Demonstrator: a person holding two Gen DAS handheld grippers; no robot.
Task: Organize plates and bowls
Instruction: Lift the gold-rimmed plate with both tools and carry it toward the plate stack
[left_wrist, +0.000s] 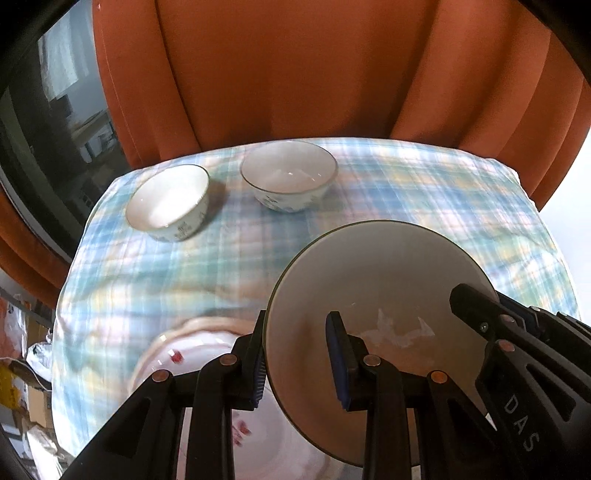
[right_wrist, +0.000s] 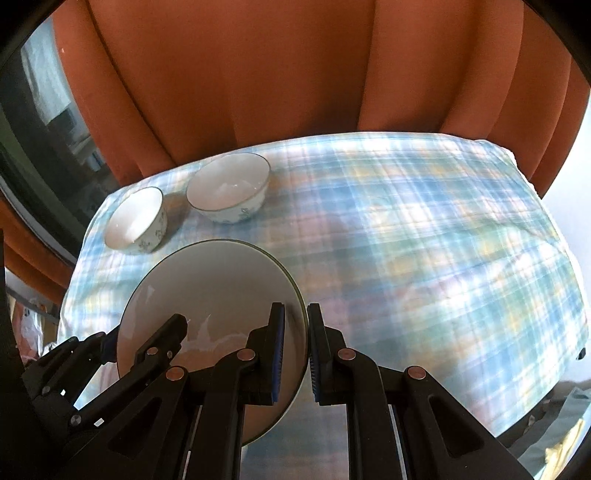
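Note:
A plain white plate (left_wrist: 376, 291) hangs tilted above the table, held from both sides. My left gripper (left_wrist: 299, 365) is shut on its left rim, one pad under the plate and one on its face. My right gripper (right_wrist: 297, 350) is shut on the opposite rim of the same plate (right_wrist: 210, 291). A finger (left_wrist: 476, 310) of the right gripper shows on the plate's right edge in the left wrist view. Two white bowls stand at the table's far left: a smaller one (left_wrist: 168, 201) (right_wrist: 135, 225) and a wider one (left_wrist: 288, 175) (right_wrist: 227, 186). Below the held plate lies a red-flowered plate (left_wrist: 173, 365).
A blue plaid cloth (right_wrist: 424, 229) covers the table. Orange curtains (right_wrist: 295, 74) hang close behind its far edge and a dark window (left_wrist: 55, 129) is at the left. Boxes and bags lie on the floor (left_wrist: 22, 369) past the left edge.

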